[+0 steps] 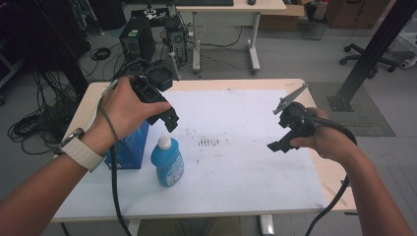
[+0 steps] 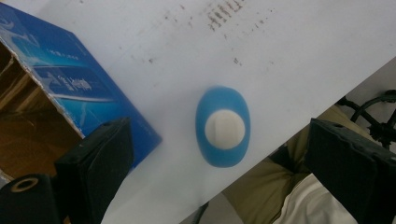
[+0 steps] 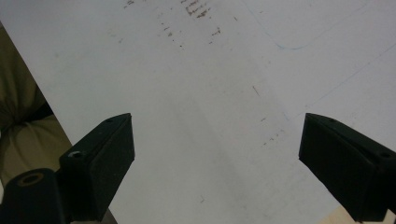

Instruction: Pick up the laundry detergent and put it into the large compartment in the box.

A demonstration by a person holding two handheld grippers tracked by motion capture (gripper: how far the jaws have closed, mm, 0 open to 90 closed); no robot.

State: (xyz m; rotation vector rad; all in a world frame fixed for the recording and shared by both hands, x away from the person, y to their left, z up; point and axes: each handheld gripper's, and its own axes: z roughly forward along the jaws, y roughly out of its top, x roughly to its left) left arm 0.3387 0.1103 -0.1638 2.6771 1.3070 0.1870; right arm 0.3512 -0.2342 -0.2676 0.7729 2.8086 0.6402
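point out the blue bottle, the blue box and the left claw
bottle (image 1: 167, 164), high view, on its blue body below the white cap
box (image 2: 70, 84), left gripper view, on its printed blue side
left claw (image 2: 219, 158), left gripper view, midway between its open jaws

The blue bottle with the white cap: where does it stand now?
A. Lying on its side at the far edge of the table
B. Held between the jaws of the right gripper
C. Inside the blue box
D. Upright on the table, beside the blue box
D. The blue bottle stands upright on the table next to the blue box, below the open left gripper and not held by it.
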